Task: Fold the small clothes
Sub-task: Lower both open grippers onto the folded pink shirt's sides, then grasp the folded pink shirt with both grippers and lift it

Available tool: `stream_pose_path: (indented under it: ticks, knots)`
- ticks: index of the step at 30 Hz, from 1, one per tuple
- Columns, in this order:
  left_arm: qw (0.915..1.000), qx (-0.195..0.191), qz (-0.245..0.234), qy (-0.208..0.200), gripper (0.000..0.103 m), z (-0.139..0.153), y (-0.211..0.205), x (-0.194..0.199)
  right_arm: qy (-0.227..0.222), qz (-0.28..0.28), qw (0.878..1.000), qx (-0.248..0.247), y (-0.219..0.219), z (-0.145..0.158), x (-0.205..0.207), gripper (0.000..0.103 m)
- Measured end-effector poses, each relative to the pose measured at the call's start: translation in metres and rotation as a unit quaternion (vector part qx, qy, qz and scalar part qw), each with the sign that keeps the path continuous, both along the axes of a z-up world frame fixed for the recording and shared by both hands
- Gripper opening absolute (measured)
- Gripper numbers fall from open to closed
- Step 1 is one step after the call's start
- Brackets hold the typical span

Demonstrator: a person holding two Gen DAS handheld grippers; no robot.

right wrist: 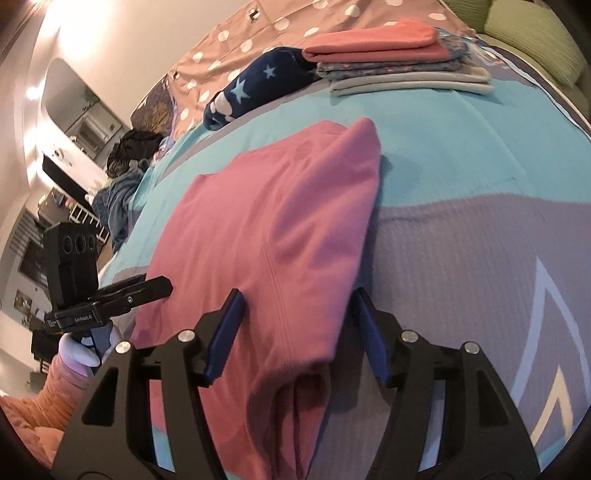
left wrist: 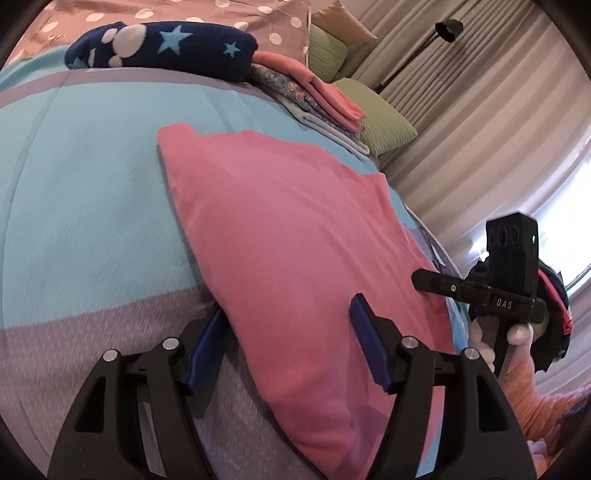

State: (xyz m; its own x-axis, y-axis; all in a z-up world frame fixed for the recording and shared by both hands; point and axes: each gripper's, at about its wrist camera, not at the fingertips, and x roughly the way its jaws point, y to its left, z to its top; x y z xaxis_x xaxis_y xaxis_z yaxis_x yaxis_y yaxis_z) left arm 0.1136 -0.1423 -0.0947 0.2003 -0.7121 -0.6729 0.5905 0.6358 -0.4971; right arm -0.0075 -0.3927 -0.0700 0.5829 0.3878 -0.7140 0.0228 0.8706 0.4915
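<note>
A pink garment (left wrist: 280, 229) (right wrist: 280, 221) lies flat, folded lengthwise, on the teal and grey bedspread (left wrist: 74, 184) (right wrist: 461, 240). My left gripper (left wrist: 288, 332) is open, its blue pads straddling the garment's near left edge without pressing the cloth. It also shows at the left of the right wrist view as the left gripper (right wrist: 164, 286), held in a gloved hand. My right gripper (right wrist: 297, 321) is open too, with the garment's other near corner between its pads. In the left wrist view the right gripper (left wrist: 421, 278) reaches over the garment's right edge.
A stack of folded clothes (left wrist: 325, 103) (right wrist: 399, 62) sits at the far end of the bed beside a navy star blanket (left wrist: 162, 48) (right wrist: 258, 85). Green pillows (left wrist: 384, 122), curtains and a floor lamp (left wrist: 448, 29) stand beyond. Dark clothes (right wrist: 129, 147) are heaped at the bed's left.
</note>
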Motion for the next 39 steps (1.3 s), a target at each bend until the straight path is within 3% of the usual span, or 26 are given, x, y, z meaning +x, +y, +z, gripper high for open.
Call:
stream_pose_path:
  ticks: [20,22,23,26,28,31,39]
  knots:
    - [0.9995,0.012,-0.027,-0.009,0.067,0.000,-0.038,0.042,-0.019,0.073,0.997,-0.001,0.009,-0.006,0.063,0.064]
    - [0.9992,0.018,-0.031,-0.016,0.067,0.001,-0.045,0.044,-0.023,0.076,0.997,0.000,0.009,-0.007,0.067,0.055]
    - [0.9990,0.023,-0.032,-0.022,0.066,0.001,-0.048,0.045,-0.023,0.074,0.997,-0.001,0.008,-0.008,0.068,0.040]
    - [0.9986,0.033,-0.029,-0.031,0.053,0.002,-0.052,0.048,-0.027,0.070,0.997,0.010,0.007,-0.008,0.067,0.025]
    - [0.9986,0.031,-0.025,-0.035,0.041,0.004,-0.052,0.049,-0.038,0.066,0.997,-0.015,0.013,-0.001,0.063,0.021]
    - [0.9968,0.040,-0.021,-0.066,0.034,0.015,-0.055,0.040,-0.062,0.057,0.995,-0.060,0.025,0.016,0.051,0.018]
    - [0.9912,0.020,-0.016,-0.130,0.030,0.066,-0.047,0.009,-0.153,0.027,0.981,-0.112,0.037,0.079,-0.002,0.018]
